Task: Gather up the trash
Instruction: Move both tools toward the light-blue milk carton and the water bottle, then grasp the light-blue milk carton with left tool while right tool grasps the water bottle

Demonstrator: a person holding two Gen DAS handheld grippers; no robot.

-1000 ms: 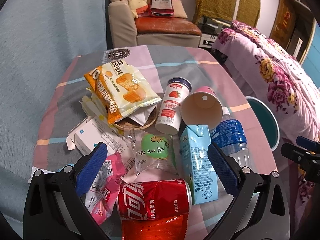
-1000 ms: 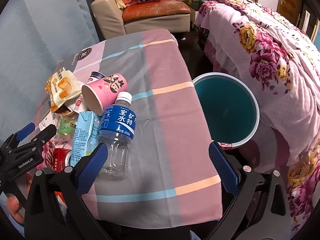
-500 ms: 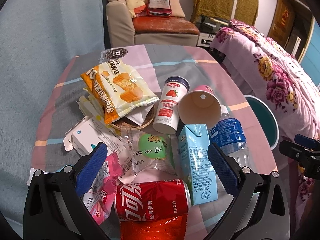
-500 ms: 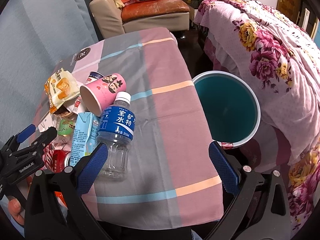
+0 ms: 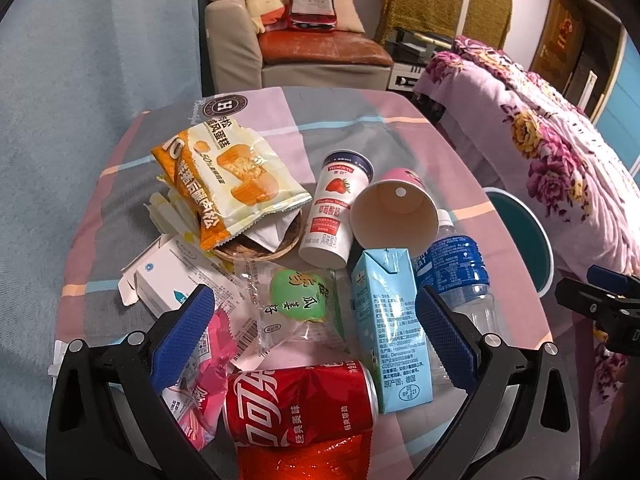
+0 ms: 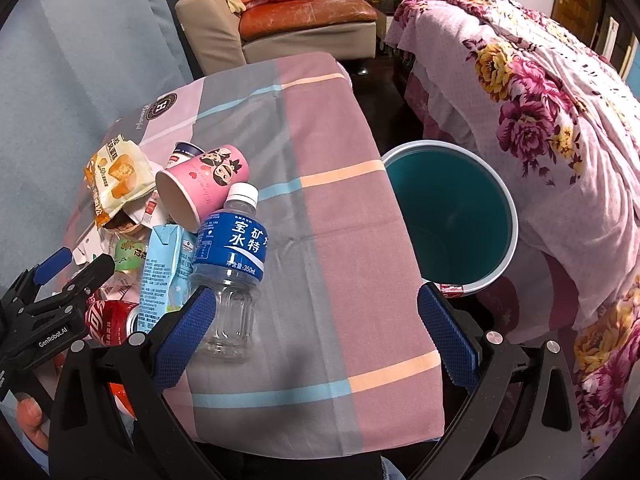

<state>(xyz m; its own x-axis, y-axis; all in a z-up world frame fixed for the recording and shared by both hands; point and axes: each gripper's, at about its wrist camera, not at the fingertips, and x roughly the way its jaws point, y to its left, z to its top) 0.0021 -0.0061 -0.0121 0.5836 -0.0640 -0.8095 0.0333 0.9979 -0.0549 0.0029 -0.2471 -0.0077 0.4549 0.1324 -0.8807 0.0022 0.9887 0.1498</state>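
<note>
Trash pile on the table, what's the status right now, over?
Left hand-held gripper open over the trash pile, holding nothing. Right hand-held gripper open, empty, beside water bottle. Teal bin off the table edge, nothing in the way.

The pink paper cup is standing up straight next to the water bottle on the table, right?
Not quite. The pink paper cup is next to the water bottle on the table, but it is lying on its side, with its open mouth facing the camera. The right wrist view shows this, and so does the left wrist view.
</note>
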